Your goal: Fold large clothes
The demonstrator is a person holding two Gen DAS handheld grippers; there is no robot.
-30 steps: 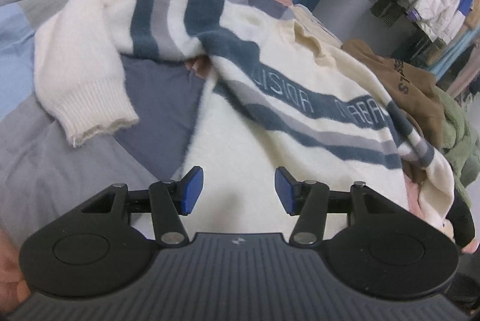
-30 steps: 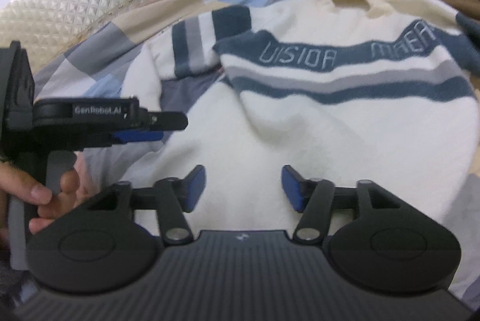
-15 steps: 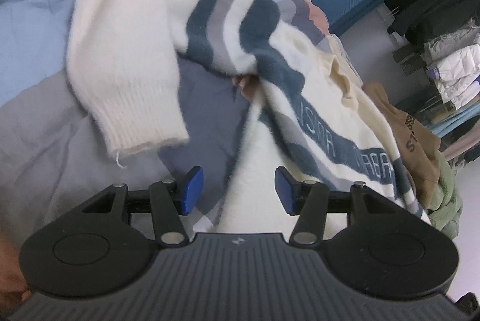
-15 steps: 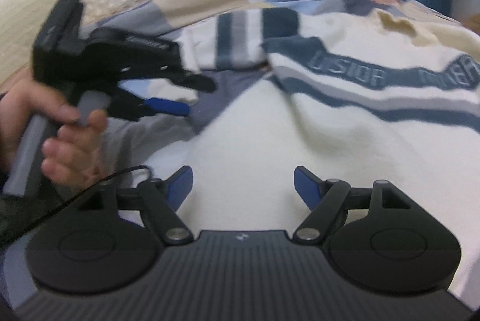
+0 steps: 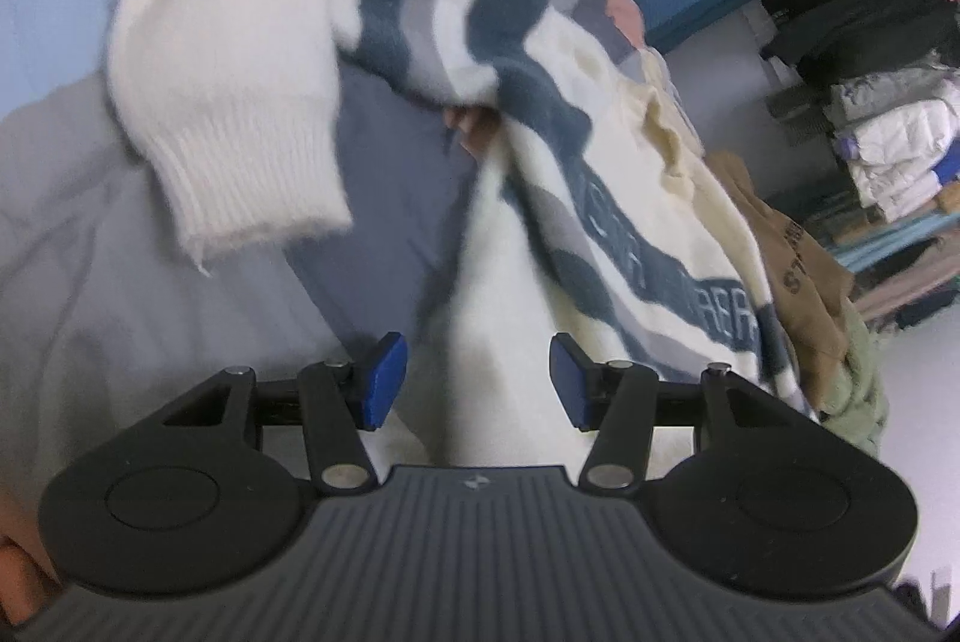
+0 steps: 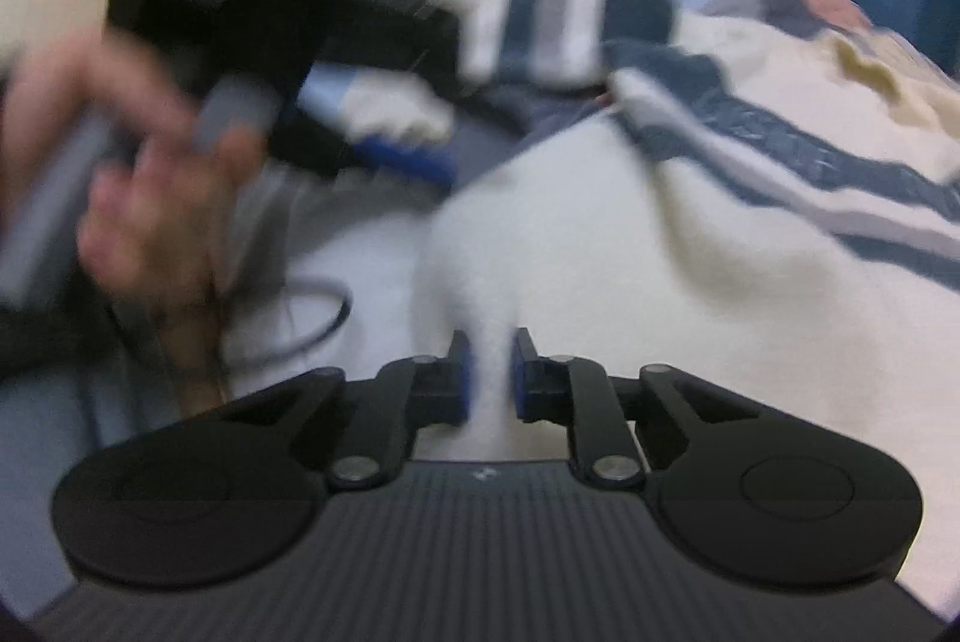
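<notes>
— Right tool (image 6: 491, 383)?
— Closing, pads nearly together, a pinched ridge of the white sweater (image 6: 600, 246) between them. Gripped near the plain lower body, close to the hem side. Picture blurred, so exact edge hard to tell.

— Left tool (image 5: 469, 383)?
— About half open, nothing clamped. Blue pads (image 5: 384, 381) apart, straddling the sweater's (image 5: 498, 282) side edge: white knit under the right pad, bedding under the left. Touching or just above, cannot tell.

— Outward from there?
— Ribbed cuff of a sleeve (image 5: 240, 102) ahead and to the left, folded back over the striped chest, cuff edge loose on the grey bed cover (image 5: 78, 252). Dark blue patch of bedding (image 5: 390, 174) showing between cuff and body. Lettered navy band running off to the right, neckline beyond.

— Room to move?
— Open bed cover to the left of the sleeve. On the right, crowded: a brown garment (image 5: 798, 270) and a green one (image 5: 852, 384) just beside the sweater's far edge.

— Anything near the right tool?
— A hand (image 6: 150, 198) gripping the other tool's handle at left, blurred, with a dark cable (image 6: 312, 324) looping over the white knit just beside it.
</notes>
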